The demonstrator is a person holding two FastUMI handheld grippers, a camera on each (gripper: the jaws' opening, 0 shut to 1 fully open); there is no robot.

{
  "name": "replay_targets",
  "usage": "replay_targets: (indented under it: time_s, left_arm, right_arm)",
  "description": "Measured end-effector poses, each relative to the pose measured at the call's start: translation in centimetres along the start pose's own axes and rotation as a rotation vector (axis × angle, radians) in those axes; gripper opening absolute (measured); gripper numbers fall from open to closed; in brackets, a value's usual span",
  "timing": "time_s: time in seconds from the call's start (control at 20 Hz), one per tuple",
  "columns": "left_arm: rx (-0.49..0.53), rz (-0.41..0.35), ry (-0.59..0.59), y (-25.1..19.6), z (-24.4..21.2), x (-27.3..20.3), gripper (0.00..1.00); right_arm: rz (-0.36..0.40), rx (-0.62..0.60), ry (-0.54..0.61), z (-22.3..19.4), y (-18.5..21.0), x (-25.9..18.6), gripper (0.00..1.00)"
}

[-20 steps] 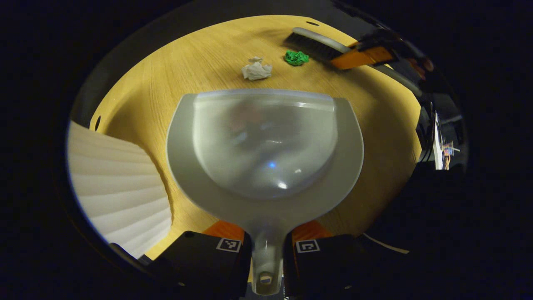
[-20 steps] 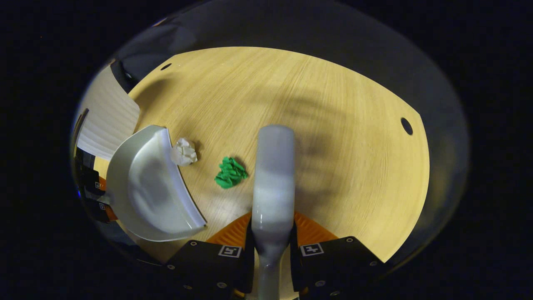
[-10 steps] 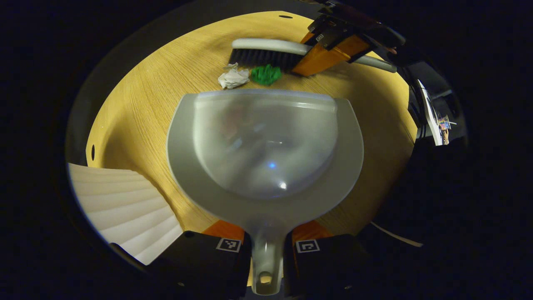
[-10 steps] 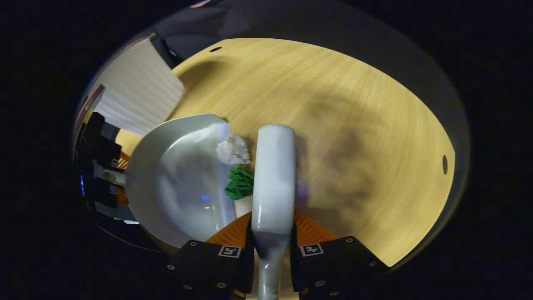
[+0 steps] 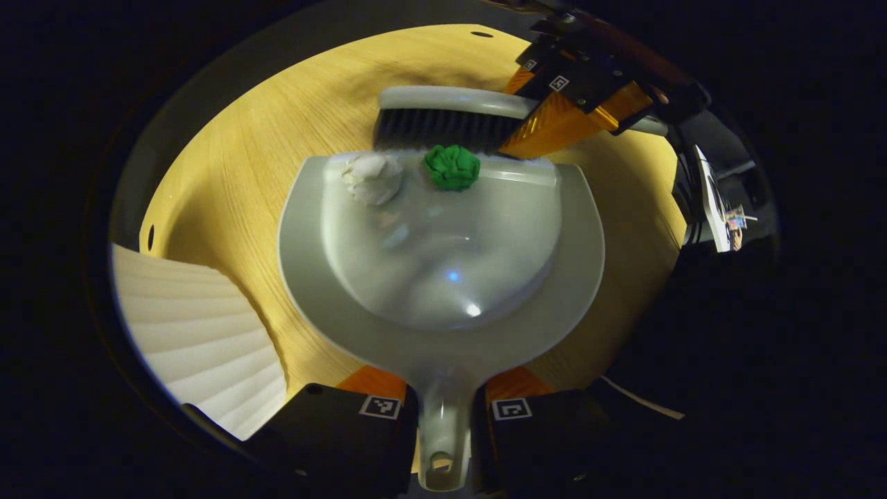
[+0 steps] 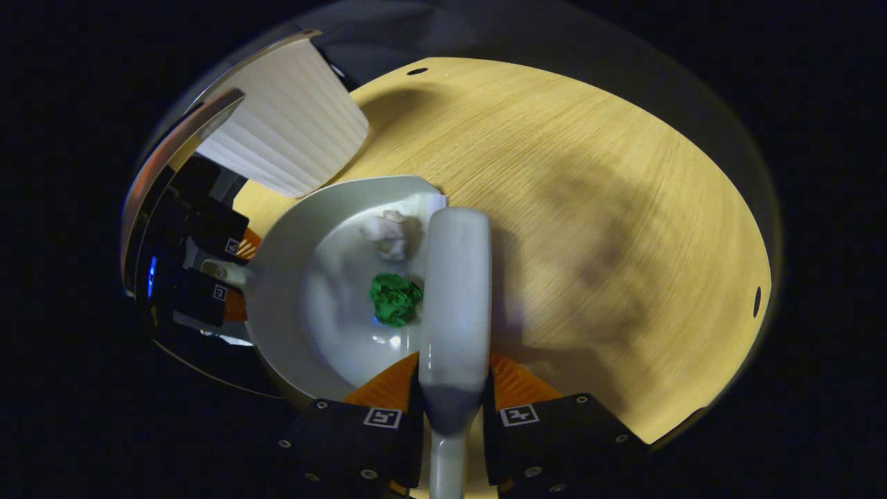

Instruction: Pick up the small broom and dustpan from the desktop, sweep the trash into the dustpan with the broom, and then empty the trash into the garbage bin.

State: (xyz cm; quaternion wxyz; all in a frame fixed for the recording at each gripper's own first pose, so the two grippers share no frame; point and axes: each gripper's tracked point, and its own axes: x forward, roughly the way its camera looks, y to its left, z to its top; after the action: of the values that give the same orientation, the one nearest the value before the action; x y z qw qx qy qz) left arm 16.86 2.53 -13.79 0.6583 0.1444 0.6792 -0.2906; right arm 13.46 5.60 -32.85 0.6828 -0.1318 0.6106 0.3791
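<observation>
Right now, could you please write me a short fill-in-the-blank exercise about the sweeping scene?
1. The dustpan handle is clamped in the ____ gripper.
2. Beside the white paper ball in the dustpan lies a ____ paper ball.
3. The broom bristles stand at the dustpan's front ____.
4. The table top is made of ____.

Missing words: left; green; edge; wood

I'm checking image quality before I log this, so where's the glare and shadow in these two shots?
Left gripper view: small bright glints sit on the dustpan bowl, and the desktop is warmly lit. Right gripper view: a broad soft shadow falls on the desktop right of the broom, and straight edges bow from fisheye distortion.
</observation>
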Motion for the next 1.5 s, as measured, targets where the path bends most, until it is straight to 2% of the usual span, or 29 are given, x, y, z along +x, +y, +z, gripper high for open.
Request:
replay_targets:
  time_s: [0.3, 0.6, 0.8, 1.0, 1.15, 1.35, 1.4, 1.45, 1.5]
  left_arm:
    - [-0.170, 0.032, -0.004, -1.8, 0.3, 0.1, 0.33]
    - [-0.348, 0.057, -0.024, -3.7, 1.1, 0.6, 0.33]
    - [-0.474, 0.051, -0.037, -5.1, 2.3, 1.1, 0.33]
    - [-0.590, 0.044, -0.049, -6.0, 3.6, 0.8, 0.33]
    - [-0.654, 0.034, -0.051, -6.6, 4.1, 1.1, 0.33]
    - [-0.670, 0.045, -0.064, -6.8, 4.3, 1.1, 0.33]
    - [-0.669, 0.052, -0.072, -6.7, 4.4, 1.1, 0.33]
    - [-0.664, 0.059, -0.077, -6.7, 4.4, 1.3, 0.33]
    - [-0.659, 0.066, -0.084, -6.6, 4.4, 1.4, 0.33]
  right_arm:
    - [-0.178, 0.199, -0.027, -2.8, -4.6, -1.7, 0.36]
    - [-0.261, 0.434, -0.006, -6.0, -2.7, -2.1, 0.36]
    - [-0.301, 0.551, 0.011, -8.8, -1.7, -2.7, 0.37]
    - [-0.328, 0.684, 0.022, -9.9, 1.0, -0.6, 0.36]
    - [-0.347, 0.701, 0.040, -10.1, 2.4, 0.2, 0.37]
    - [-0.358, 0.668, 0.036, -10.0, 2.5, 0.2, 0.39]
    - [-0.355, 0.662, 0.037, -10.1, 2.6, 0.2, 0.48]
    - [-0.347, 0.664, 0.037, -10.5, 2.6, 0.3, 0.36]
    - [-0.334, 0.669, 0.039, -10.8, 2.8, 0.4, 0.46]
